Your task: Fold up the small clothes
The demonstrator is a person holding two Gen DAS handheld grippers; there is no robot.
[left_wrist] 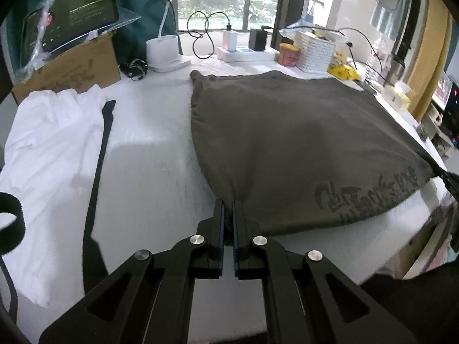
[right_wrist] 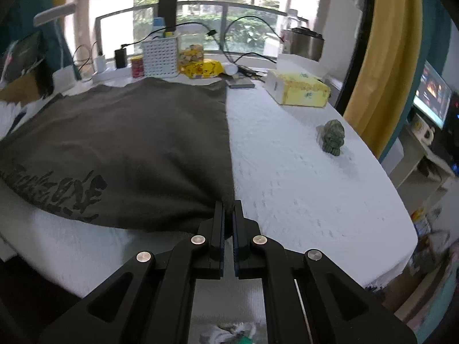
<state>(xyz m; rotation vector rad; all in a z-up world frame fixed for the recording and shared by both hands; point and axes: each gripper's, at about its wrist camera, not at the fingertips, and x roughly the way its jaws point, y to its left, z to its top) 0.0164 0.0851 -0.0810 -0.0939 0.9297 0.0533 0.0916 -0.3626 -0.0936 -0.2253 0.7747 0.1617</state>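
Shirt: a dark grey shirt (left_wrist: 287, 143) lies spread on the white tabletop (left_wrist: 149, 157), filling the centre and right of the left wrist view and the left and centre of the right wrist view; dark printed lettering runs along its near edge.
Left gripper: the left gripper (left_wrist: 228, 203) sits at the bottom centre of its view, jaws together and clamped on the shirt's near left corner, cloth bunched between the pads.
Right gripper: the right gripper (right_wrist: 228, 204) sits at the bottom centre of its view, jaws together and clamped on the shirt's near right corner.
White cloth: a crumpled white garment (left_wrist: 51, 154) lies at the left of the left wrist view, apart from the shirt, with a black strap (left_wrist: 100, 154) along its right edge.
Back left: a cardboard box (left_wrist: 71, 71) carries a tablet (left_wrist: 71, 14) in the upper left; beside it stands a white lamp base (left_wrist: 163, 50).
Back centre: a white basket (right_wrist: 160, 56), a red can (right_wrist: 137, 67) and a yellow packet (right_wrist: 203, 68) line the window side, with black cables above them.
Right side: a yellow tissue box (right_wrist: 298, 90) lies in the upper right of the right wrist view; a small green figurine (right_wrist: 332, 137) stands on bare tabletop, well apart from the shirt.
Far right: a lit screen (right_wrist: 430, 97) shows past a yellow curtain (right_wrist: 384, 57).
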